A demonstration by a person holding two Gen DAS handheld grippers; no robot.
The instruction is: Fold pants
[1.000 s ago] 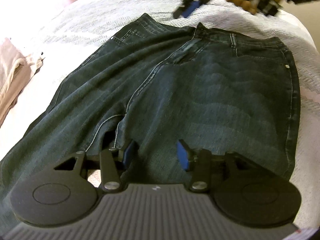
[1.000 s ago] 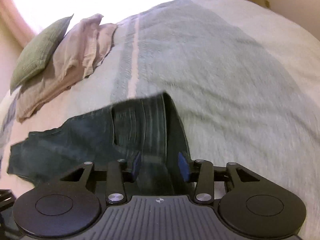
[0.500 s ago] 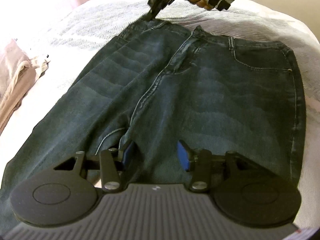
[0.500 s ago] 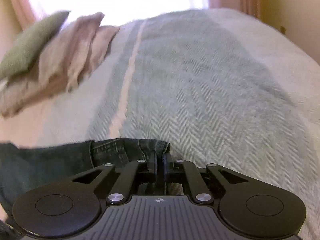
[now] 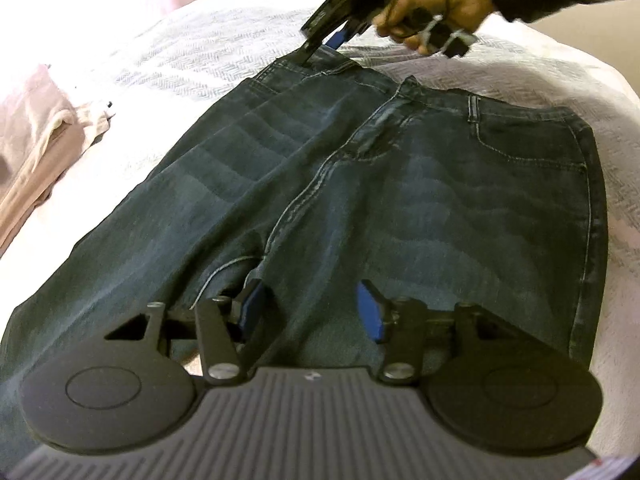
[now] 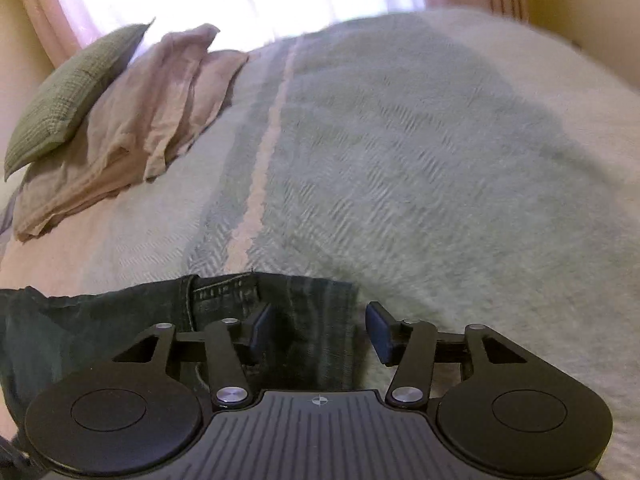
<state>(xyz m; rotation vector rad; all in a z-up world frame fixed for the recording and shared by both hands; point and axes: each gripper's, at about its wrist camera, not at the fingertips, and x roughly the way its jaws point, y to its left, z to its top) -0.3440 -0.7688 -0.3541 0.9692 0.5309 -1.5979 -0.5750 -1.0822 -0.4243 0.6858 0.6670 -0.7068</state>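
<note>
Lying flat on bedspread [image 6: 400, 140]: dark jeans [image 5: 400, 184]; no containers.

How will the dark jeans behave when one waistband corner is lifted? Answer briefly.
The jeans will probably drape and sag rather than hold shape, since they lie limp with soft ripples on the bedspread. They look like thick denim with heavy seams, so likely weighty for cloth. The woven bedspread may add drag, so sliding seems unlikely to be smooth.

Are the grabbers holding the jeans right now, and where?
Nothing is held. The right gripper is opening over the jeans' waistband corner, fingers apart; the left gripper opens above the crotch.
</note>
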